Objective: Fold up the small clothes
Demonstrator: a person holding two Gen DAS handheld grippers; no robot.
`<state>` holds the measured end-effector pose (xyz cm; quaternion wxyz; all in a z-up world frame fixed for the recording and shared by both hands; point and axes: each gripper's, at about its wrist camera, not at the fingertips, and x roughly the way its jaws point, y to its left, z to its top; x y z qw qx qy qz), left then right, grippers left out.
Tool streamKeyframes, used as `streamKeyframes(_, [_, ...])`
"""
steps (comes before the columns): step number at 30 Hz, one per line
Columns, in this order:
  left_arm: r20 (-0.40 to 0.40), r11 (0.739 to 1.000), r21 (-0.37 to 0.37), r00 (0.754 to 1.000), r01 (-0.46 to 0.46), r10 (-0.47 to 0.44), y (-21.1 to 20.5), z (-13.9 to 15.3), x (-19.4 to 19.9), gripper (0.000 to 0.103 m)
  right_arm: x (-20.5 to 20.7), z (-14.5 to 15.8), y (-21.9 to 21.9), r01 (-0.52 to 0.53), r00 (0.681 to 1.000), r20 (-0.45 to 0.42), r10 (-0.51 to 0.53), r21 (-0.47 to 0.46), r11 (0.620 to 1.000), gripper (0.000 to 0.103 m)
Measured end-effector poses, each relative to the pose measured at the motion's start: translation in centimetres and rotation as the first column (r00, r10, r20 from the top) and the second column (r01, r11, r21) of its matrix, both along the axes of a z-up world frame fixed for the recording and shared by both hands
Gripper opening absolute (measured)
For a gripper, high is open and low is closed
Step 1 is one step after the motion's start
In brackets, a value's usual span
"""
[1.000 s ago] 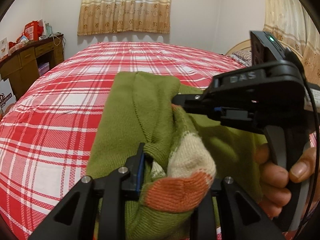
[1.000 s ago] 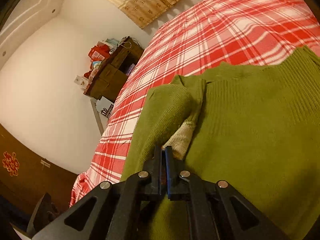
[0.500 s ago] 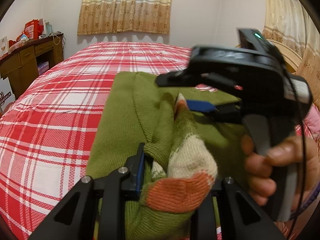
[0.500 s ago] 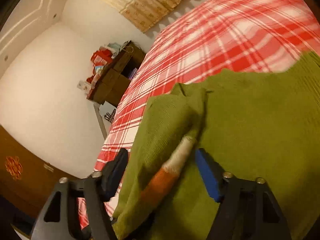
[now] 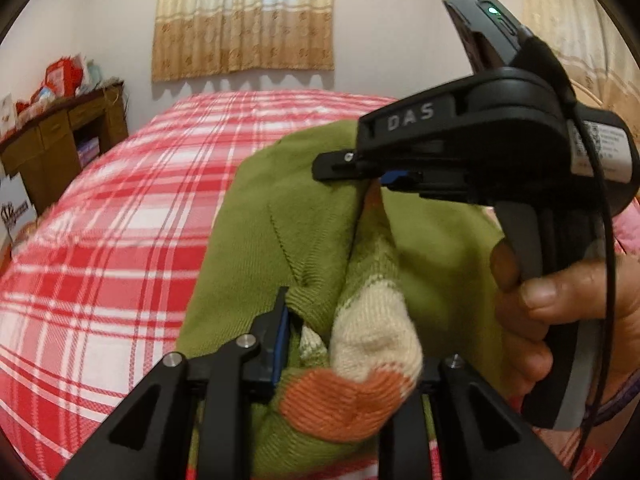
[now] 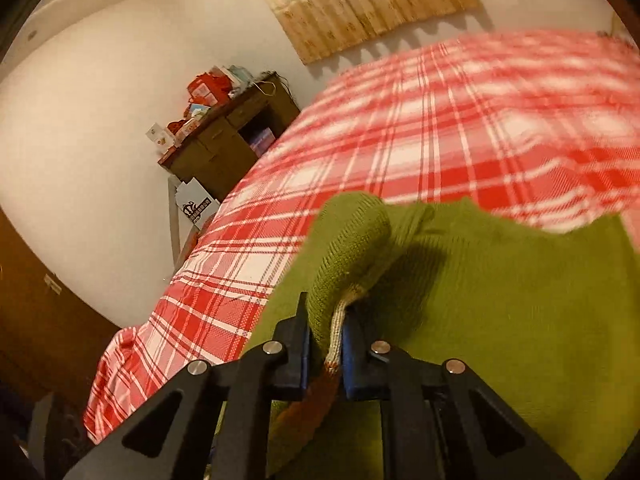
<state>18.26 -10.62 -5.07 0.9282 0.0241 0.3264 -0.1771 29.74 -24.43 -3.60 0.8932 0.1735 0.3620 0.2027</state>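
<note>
Your right gripper (image 6: 325, 344) has just closed on the striped sleeve (image 5: 372, 344) – your left gripper (image 5: 352, 356) pinches its cuff end. The green sweater (image 6: 500, 300) lies on the bed (image 5: 120, 220); keep the sleeve taut and lay it flat across the body.

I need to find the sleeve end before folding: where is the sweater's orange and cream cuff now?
In the left wrist view the cuff sits low at centre, clamped in the left gripper; the right gripper pinches the same sleeve further along, over the green sweater.
</note>
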Motion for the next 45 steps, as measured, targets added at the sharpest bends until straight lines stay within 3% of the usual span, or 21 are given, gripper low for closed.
streamKeyframes(6, [0.026, 0.996, -0.013, 0.996, 0.085, -0.085, -3.3, 3.0, -1.1, 0.023, -1.7, 3.4, -3.8, 0.025, 0.998, 0.064, -0.021, -0.066, 0.997, 0.012])
streamKeyframes(11, [0.019, 0.987, -0.009, 0.987, 0.159, -0.159, -7.3, 2.8, -1.4, 0.023, -2.7, 4.2, -7.3, 0.066, 0.996, 0.064, -0.058, -0.138, 0.988, 0.011])
streamKeyframes(16, [-0.028, 0.979, 0.011, 0.979, 0.202, -0.202, -11.1, 1.2, -1.1, 0.023, -2.9, 2.0, -11.1, 0.114, 0.993, 0.016, -0.113, -0.163, 0.98, 0.011])
streamKeyframes(21, [-0.054, 0.973, 0.076, 0.975, 0.217, -0.214, -13.9, -0.8, -1.1, 0.022, -2.8, -0.9, -13.4, 0.146, 0.988, -0.024, -0.152, -0.171, 0.974, 0.011])
streamKeyframes(26, [-0.036, 0.967, 0.095, 0.972, 0.236, -0.233, -14.8, -1.6, -1.6, 0.024, -2.3, -3.6, -14.5, 0.178, 0.98, -0.048, -0.193, -0.217, 0.96, 0.011])
streamKeyframes(30, [-0.035, 0.955, 0.069, 0.958, 0.287, -0.285, -13.1, -0.6, -3.1, 0.033, -2.3, -4.9, -15.6, 0.201, 0.976, -0.05, -0.212, -0.171, 0.965, 0.013])
streamKeyframes(34, [0.009, 0.947, 0.09, 0.951, 0.308, -0.31, -9.7, 0.3, -6.1, 0.056, -3.6, -4.3, -16.9, 0.236, 0.967, -0.071, -0.245, -0.115, 0.965, 0.018])
streamKeyframes(37, [0.029, 0.96, 0.1, 0.963, 0.263, -0.267, -5.7, 0.2, -7.9, 0.059, -6.5, -2.9, -17.8, 0.315, 0.946, -0.04, -0.322, -0.122, 0.941, 0.028])
streamKeyframes(39, [0.014, 0.971, 0.073, 0.973, 0.229, -0.231, -2.7, -0.3, -8.3, 0.059, -9.9, -2.0, -18.0, 0.349, 0.935, -0.019, -0.354, -0.116, 0.93, 0.028])
streamKeyframes(42, [-0.008, 0.984, 0.068, 0.987, 0.163, -0.163, -0.3, -1.1, -8.2, 0.059, -14.2, -1.2, -16.6, 0.295, 0.955, -0.008, -0.296, -0.064, 0.953, 0.028])
streamKeyframes(45, [-0.036, 0.991, 0.09, 0.994, 0.102, -0.099, 0.7, -2.0, -7.8, 0.059, -17.4, -0.3, -14.0, 0.264, 0.964, 0.041, -0.261, -0.098, 0.96, 0.031])
